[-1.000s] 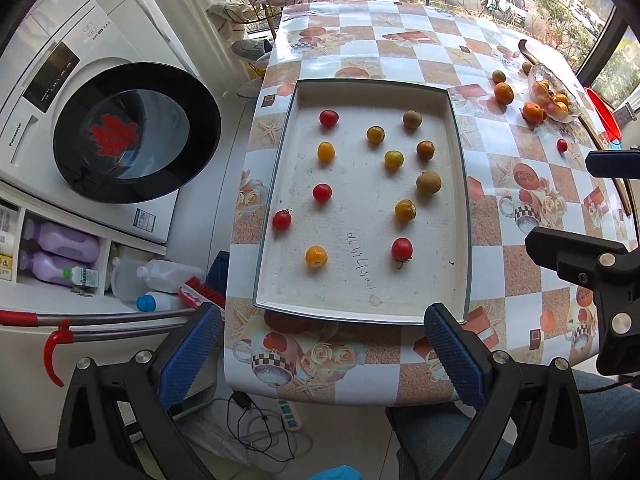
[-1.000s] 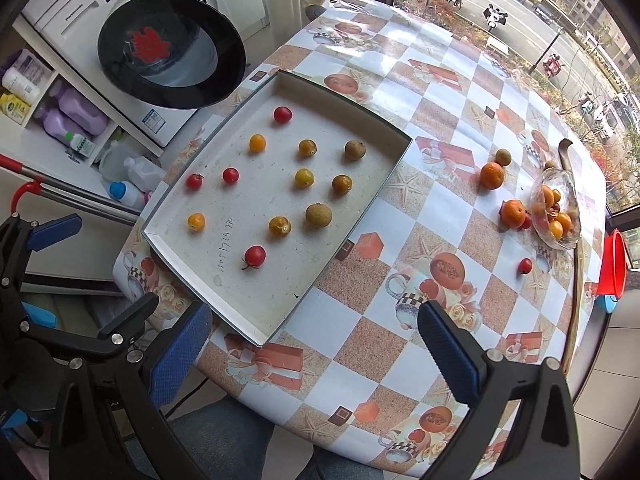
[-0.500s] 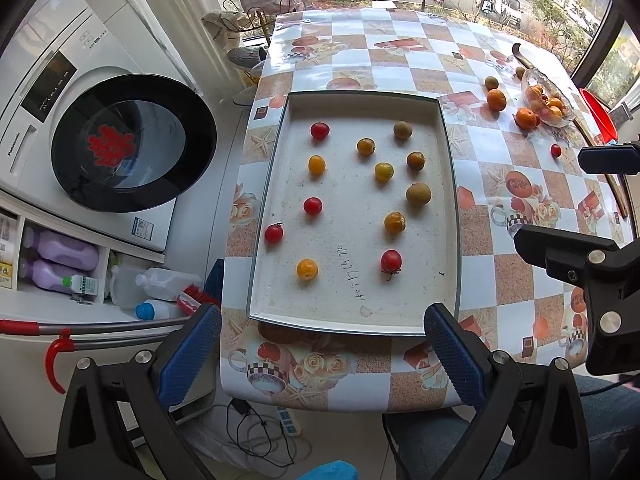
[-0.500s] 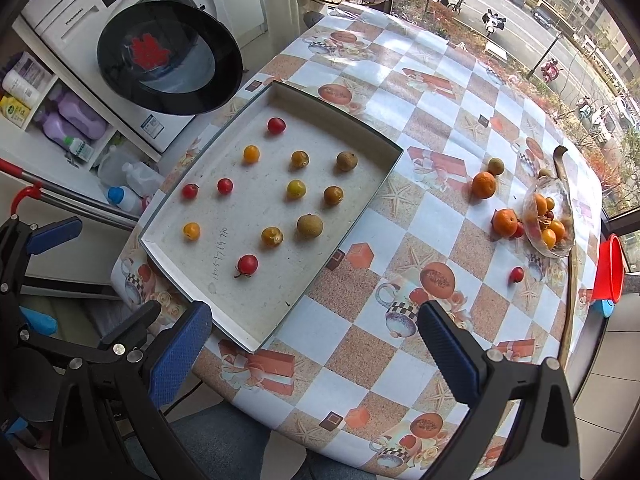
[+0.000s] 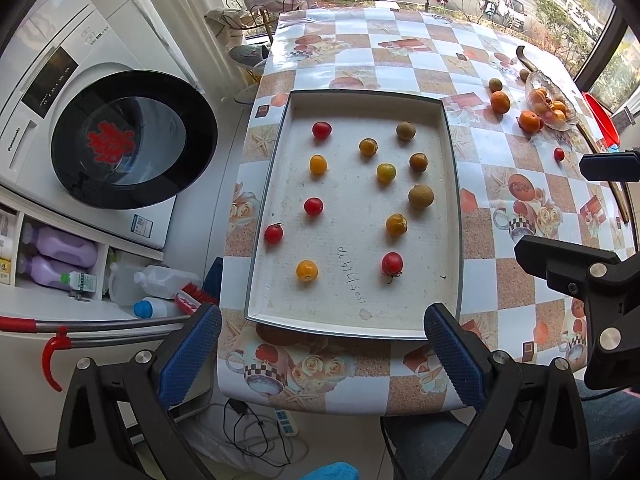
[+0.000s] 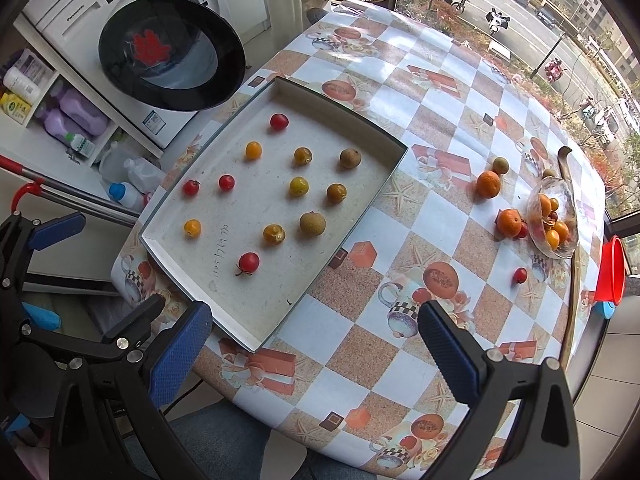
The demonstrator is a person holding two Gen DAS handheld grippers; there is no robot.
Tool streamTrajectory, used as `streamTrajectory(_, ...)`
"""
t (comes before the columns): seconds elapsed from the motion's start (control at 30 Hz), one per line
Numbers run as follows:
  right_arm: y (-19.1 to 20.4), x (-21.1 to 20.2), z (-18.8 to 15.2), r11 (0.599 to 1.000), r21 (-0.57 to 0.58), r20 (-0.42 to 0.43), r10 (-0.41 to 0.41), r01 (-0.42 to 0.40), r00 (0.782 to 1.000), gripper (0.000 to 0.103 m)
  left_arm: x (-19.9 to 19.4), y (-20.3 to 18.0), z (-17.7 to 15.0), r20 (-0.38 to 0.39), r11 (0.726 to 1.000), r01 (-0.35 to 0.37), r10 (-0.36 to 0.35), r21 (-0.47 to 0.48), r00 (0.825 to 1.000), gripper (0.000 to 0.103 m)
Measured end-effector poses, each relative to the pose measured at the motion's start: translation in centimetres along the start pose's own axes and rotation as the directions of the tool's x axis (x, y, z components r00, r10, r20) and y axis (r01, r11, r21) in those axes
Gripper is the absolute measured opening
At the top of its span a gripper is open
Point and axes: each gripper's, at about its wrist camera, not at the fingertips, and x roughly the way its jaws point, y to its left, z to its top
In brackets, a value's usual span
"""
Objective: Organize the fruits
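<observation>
A shallow white tray [image 5: 451, 184] [image 6: 372, 196] lies on a checked tablecloth. Several small red, yellow and brown fruits sit spaced out in it, among them a red tomato [image 5: 392, 263] [image 6: 249, 261] near the front. Beyond the tray stand a glass bowl of fruit [image 5: 550, 100] [image 6: 554, 216], two oranges [image 6: 489, 184] and a loose red tomato [image 5: 559, 154] [image 6: 520, 275]. My left gripper [image 5: 322, 344] hangs open above the table's near edge, in front of the tray. My right gripper [image 6: 314, 340] is open too, held high over the near right part of the table. Nothing is between either pair of fingers.
A washing machine [image 5: 100, 128] with a dark round door stands left of the table, with bottles [image 5: 60, 248] on a shelf below it. A red container [image 6: 612, 276] sits at the far right edge. A person's jeans-clad legs [image 6: 224, 436] show under the table edge.
Both grippers have drawn back and up from the table, so the tray and fruit look smaller and farther. The fruits have not moved.
</observation>
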Motion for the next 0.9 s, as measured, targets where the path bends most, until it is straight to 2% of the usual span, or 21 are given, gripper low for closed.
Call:
streamTrajectory(0.7,0.57,0.33,-0.07,1.0,0.003,-0.004,0.016,-0.016,1.0,0.103,0.85,0.27,-0.18,-0.027,1.0,0.001,-0.002,-0.027,1.0,0.102)
streamTrajectory(0.9,0.65,0.36,-0.05,1.0,0.004,-0.004,0.018,-0.018,1.0,0.103,0.65,0.36,-0.21,-0.003,1.0,-0.005,0.005,-0.029,1.0,0.102)
